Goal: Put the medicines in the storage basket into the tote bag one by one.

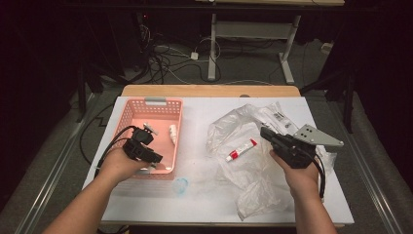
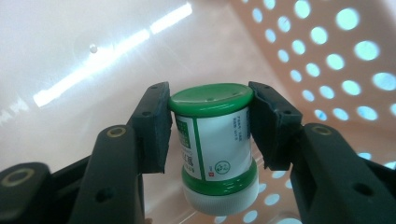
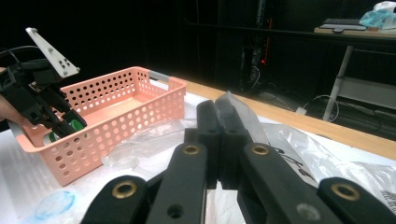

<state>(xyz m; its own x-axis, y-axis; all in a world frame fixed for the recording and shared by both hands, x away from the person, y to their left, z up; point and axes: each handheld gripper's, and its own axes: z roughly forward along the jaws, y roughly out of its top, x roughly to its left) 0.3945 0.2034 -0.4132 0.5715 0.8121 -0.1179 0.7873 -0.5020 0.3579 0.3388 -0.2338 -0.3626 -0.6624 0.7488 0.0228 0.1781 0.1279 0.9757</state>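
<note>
Two hand-held grippers work over a white table (image 1: pixel 204 195). The left gripper (image 1: pixel 155 161), at the near left, reaches into a pink perforated basket (image 1: pixel 127 113) and has its jaws clamped on a small green-capped jar (image 2: pixel 214 144). In the left gripper view the two pads press the jar's white, green-banded label from either side, just under the green cap, while the jar's white base hangs below the pads; the basket's pale floor and holed wall lie behind it. In the right gripper view the same jar shows as a patch of green (image 3: pixel 72 125) inside the basket's near end, between the left gripper's jaws. A small white bottle (image 1: pixel 173 132) lies on the basket floor, farther in and apart from the jar.

The right gripper (image 1: pixel 263 130), at the near right, has its jaws pressed together with nothing between them; it hangs over a crumpled clear plastic bag (image 1: pixel 253 190) spread across the right half of the table. A red-and-white tube (image 1: pixel 241 149) lies on the bag, just left of that gripper. A small bluish clear disc (image 1: pixel 180 185) rests on the table near the basket's near right corner.
</note>
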